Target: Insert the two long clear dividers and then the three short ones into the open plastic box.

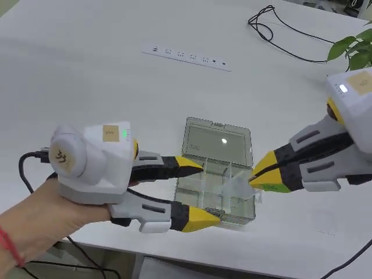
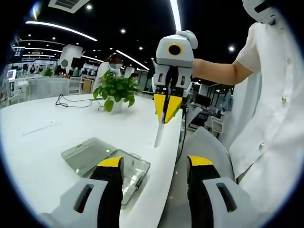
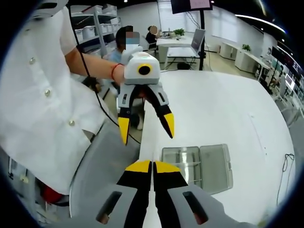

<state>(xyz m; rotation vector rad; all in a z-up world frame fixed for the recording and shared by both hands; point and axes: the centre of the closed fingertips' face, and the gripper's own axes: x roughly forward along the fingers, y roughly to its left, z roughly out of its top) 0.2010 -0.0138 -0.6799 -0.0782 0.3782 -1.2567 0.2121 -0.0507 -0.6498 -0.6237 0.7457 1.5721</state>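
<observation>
White table (image 1: 87, 75), top smooth and matt, seen from its near edge. One open plastic box (image 1: 218, 139) rests directly on the surface close to the near edge, right of centre; its clear base sits nearest the edge and its lid lies flat on the surface on the far side. One white power strip (image 1: 186, 57) lies flat further in, well apart from the box, at a slight slant to the near edge. One black cable (image 1: 273, 29) lies looped toward the far right corner. One potted plant (image 2: 114, 92) in a white pot stands near that cable at the right edge.
</observation>
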